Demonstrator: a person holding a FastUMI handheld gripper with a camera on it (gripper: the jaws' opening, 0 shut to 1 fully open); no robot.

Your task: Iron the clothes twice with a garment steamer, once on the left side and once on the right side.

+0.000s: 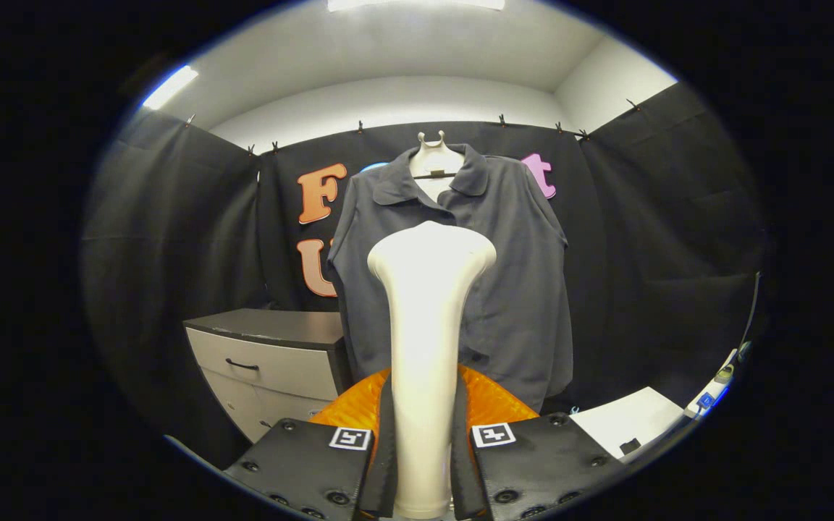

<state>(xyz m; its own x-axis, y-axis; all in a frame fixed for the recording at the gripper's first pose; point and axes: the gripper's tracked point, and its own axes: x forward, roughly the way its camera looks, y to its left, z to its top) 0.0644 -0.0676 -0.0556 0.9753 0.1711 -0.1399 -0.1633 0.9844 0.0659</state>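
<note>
A white garment steamer [424, 340] stands upright between my two fingers, its wide head up and its handle squeezed by both of them. My gripper [423, 463] is shut on that handle. Beyond the steamer hangs a dark grey collared shirt [518, 289] on a white hanger [431, 155], in front of the black cloth wall. The steamer head covers the middle of the shirt's front and sits some way short of the fabric.
A low cabinet [272, 354] with a dark top and pale drawers stands left of the shirt. A white surface [630, 427] lies to the right of the fingers, with a cable and a power strip [714, 387] beyond it.
</note>
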